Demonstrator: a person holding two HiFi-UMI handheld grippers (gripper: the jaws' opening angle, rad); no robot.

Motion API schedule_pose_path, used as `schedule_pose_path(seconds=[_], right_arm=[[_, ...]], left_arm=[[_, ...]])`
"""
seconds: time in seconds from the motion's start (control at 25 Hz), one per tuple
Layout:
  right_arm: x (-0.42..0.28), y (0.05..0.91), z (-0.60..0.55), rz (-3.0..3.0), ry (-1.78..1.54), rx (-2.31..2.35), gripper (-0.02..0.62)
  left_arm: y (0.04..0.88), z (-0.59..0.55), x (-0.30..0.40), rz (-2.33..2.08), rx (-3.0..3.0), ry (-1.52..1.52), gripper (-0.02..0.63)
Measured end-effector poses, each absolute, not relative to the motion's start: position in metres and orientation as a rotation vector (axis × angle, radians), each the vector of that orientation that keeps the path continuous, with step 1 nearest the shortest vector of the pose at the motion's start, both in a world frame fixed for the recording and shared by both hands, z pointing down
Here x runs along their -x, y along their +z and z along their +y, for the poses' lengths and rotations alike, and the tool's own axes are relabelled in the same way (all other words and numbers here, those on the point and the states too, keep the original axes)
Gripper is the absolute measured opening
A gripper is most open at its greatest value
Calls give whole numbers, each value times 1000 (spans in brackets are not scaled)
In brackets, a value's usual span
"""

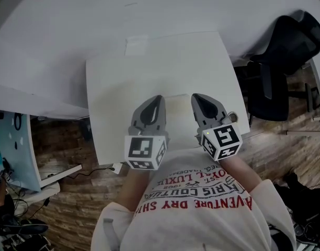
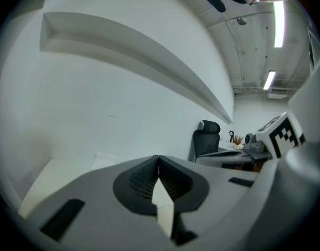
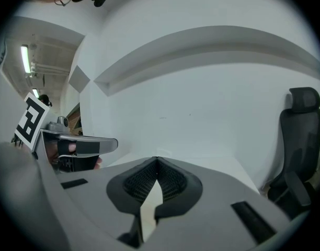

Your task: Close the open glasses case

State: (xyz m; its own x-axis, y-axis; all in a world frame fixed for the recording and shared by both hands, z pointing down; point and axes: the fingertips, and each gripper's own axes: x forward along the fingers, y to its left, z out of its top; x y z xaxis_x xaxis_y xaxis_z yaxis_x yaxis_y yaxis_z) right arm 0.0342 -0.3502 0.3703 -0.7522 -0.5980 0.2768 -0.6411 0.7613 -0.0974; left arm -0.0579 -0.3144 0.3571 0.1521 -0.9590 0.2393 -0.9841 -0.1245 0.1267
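- White bench (image 1: 113,82) seen from steeply above; wood-patterned floor lies on both sides of it and a pale wall rises beyond.
- Nearest is the person's shirt (image 1: 202,197); its red print is upside down from this angle; one line reads "ADVENTURE DRY" and another "COUTURE"; the other words are cut off or too curved to read.
- Just ahead of the chest, the left gripper (image 1: 158,99) and the right gripper (image 1: 197,97) hover side by side over the bench's near part; each carries a cube of black-and-white square markers with no words; each gripper's own view shows its jaws pressed together at the tips with nothing between them.
- Between the two grippers a pale flat rectangle (image 1: 176,106) lies on the bench; this is probably the glasses case; white on white hides its lid, so I cannot tell how far open it is.
- Closing it well likely means steadying the base with one gripper while the other pushes the lid over slowly; a light case could slide.
- Farther off, a pale sheet (image 1: 136,45) lies at the bench's far edge; a black office chair (image 1: 285,46) stands to the right.
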Motion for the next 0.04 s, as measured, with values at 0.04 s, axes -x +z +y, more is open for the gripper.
schedule_pose_path(seconds=[0.04], right_arm=[[-34,371,-351,-2727,274,-973,12]], left_arm=[[358,-315,57,-1887,-2178,145,5]])
